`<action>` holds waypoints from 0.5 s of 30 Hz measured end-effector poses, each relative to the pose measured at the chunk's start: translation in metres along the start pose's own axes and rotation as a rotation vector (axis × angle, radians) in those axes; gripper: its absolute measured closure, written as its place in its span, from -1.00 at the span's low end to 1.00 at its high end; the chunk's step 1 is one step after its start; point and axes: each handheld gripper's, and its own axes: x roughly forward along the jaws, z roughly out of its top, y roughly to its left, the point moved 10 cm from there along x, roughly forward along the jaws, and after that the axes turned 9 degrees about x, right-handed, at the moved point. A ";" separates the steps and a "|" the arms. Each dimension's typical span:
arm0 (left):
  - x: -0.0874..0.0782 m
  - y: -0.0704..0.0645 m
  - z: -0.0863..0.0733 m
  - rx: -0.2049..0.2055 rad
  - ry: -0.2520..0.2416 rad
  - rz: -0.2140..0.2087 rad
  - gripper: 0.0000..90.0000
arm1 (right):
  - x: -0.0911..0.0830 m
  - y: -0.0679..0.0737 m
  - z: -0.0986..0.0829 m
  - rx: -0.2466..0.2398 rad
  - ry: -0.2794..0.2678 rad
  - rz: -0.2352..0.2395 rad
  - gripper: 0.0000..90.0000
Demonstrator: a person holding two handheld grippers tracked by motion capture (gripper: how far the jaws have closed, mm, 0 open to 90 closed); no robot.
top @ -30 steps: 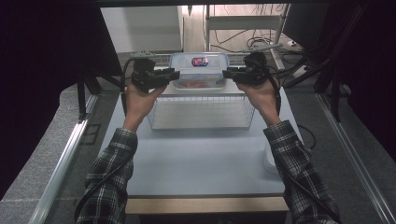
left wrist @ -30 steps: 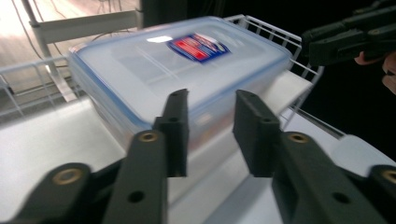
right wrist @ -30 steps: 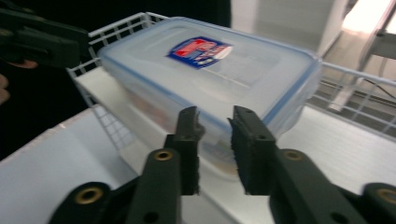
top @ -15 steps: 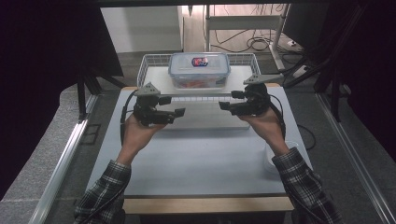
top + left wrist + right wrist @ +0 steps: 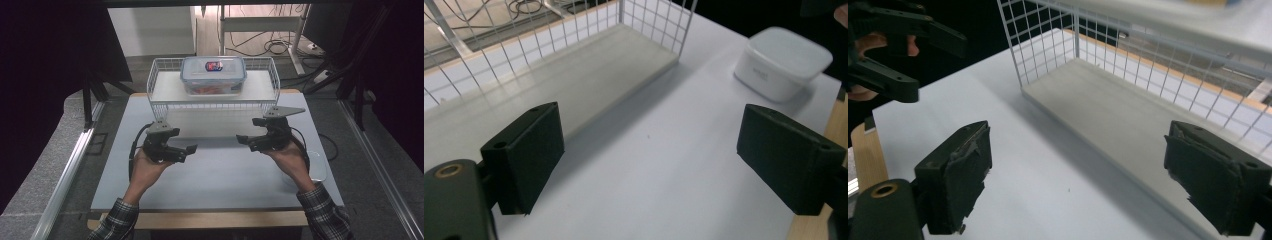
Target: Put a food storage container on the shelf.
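1. We see the left gripper and the right gripper held low over the white counter, tips pointing at each other, both with jaws spread wide and empty.
2. Beyond them stands a white wire basket – a clear lidded container sits on top of it, well apart from both grippers.
3. The lid carries a red-and-blue label; its writing is too small to read.
4. In the left gripper view, a white tub sits near the counter's edge – its faint grey lettering is illegible.
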 end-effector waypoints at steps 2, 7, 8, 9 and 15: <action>0.000 -0.002 -0.003 0.000 -0.001 0.004 -0.76 | -0.001 0.000 -0.004 0.000 0.002 0.002 -0.75; 0.000 -0.016 -0.020 0.013 0.015 0.000 -0.84 | -0.007 -0.004 -0.029 0.013 0.022 -0.003 -0.81; 0.000 -0.016 -0.020 0.013 0.015 0.000 -0.87 | -0.007 -0.004 -0.029 0.013 0.022 -0.003 -0.81; -0.001 -0.019 -0.024 0.034 0.026 0.022 -0.89 | -0.010 -0.004 -0.035 0.008 0.022 -0.004 -0.82; -0.005 -0.029 -0.032 0.019 -0.023 0.030 -0.93 | -0.019 0.001 -0.049 0.022 0.018 0.010 -0.83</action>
